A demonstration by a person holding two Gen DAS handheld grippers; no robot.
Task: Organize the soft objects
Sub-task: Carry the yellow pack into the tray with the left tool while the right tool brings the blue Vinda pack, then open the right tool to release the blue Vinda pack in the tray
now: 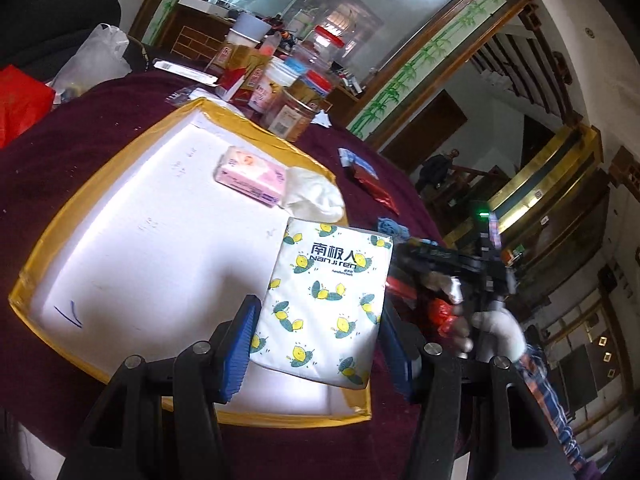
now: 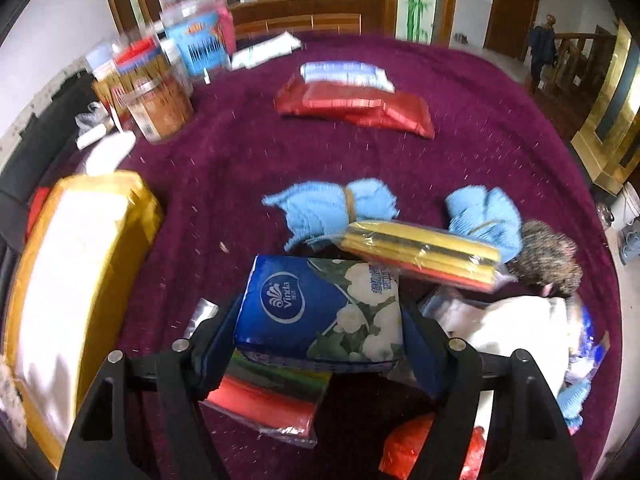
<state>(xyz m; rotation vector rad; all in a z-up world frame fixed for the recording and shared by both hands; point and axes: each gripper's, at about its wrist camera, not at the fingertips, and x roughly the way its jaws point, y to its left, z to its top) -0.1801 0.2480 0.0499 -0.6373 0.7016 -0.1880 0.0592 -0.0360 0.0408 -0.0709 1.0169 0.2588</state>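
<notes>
Left gripper [image 1: 318, 344] has its blue ribbed pads on either side of a lemon-print tissue pack [image 1: 324, 300], a soft white plastic pouch; the left pad looks a sliver clear of the pack's edge, the right pad sits behind its far edge, and I cannot tell whether they press it. The pack lies partly over the near right part of the white tray [image 1: 140, 248], a flat board with a glossy yellow taped rim, and overhangs that rim toward the gripper. Farther in on the tray's right side lie a pink tissue packet [image 1: 252, 174] and, touching it, a crumpled white cloth [image 1: 316, 198] that spills over the rim. Right of the tray, the other gripper and a white-gloved hand [image 1: 496, 328] are blurred and partly hidden behind the left one's finger.

Right gripper [image 2: 318, 332] is clamped on a blue Vinda tissue pack [image 2: 320, 312], glossy with a white flower print; both pads meet its sides. Under the pack, half covered, lies a clear-wrapped bundle of red and green sheets [image 2: 268, 396]. Beyond the pack, well right of the blurred tray, rest a wrapped stack of yellow sponges [image 2: 424, 256], two blue knitted cloths [image 2: 328, 208] bound with bands, and a bristly brown ball [image 2: 548, 260]. All sit on a plush maroon tablecloth [image 2: 240, 152]; the jars [image 2: 160, 108] behind the tray are smeared by motion.
</notes>
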